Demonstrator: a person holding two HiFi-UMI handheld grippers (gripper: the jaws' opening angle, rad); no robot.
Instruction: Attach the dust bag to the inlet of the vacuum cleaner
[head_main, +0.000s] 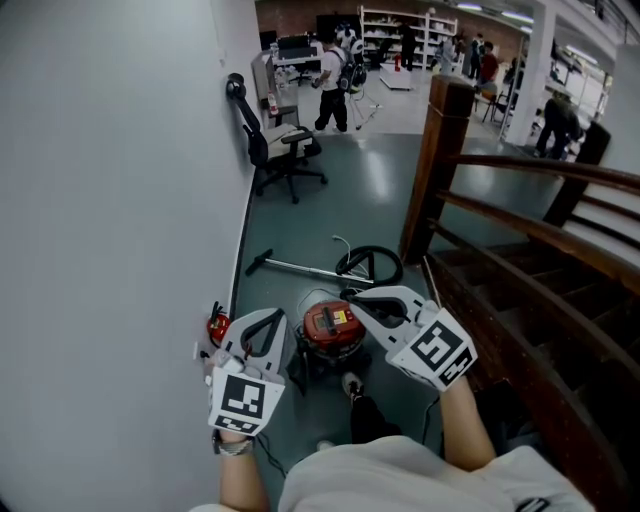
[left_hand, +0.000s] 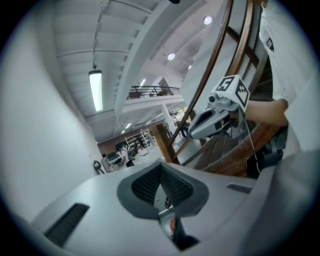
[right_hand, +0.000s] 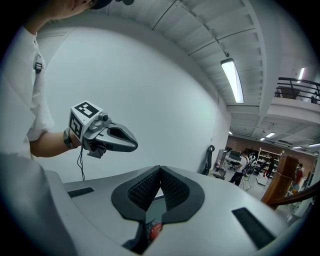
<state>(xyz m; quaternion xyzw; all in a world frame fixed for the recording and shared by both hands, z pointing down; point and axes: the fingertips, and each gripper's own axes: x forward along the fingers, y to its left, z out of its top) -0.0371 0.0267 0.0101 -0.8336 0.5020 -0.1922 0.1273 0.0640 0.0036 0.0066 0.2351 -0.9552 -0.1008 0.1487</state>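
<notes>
Left gripper view shows the left gripper (left_hand: 160, 166) with its ribbed black pads (left_hand: 147, 184) meeting at the tips, closed on nothing. Right gripper view shows the right gripper (right_hand: 160, 169) the same way, jaws drawn together and empty. Each view also catches the other gripper held up in the air beside it, marker cube at the back and a bare forearm behind it.

Head view has both grippers raised side by side and pointing away from the person, well above the floor. Between them and far below stands the vacuum cleaner (head_main: 332, 330), a canister with a red top, on the grey-green floor (head_main: 390, 190). Neither gripper touches it. A sliver of its red top shows through the gap beneath the closed jaws in both gripper views. Just beyond the canister its black hose (head_main: 372, 262) lies in a loop, with the metal wand (head_main: 300, 268) stretched out to the left.

A small red object (head_main: 218, 325) sits at the foot of the white wall (head_main: 120, 200) on the left. A wooden stair railing (head_main: 530, 235) runs along the right. Farther off stand a black office chair (head_main: 285, 150) and a person (head_main: 330, 85) near some shelving.
</notes>
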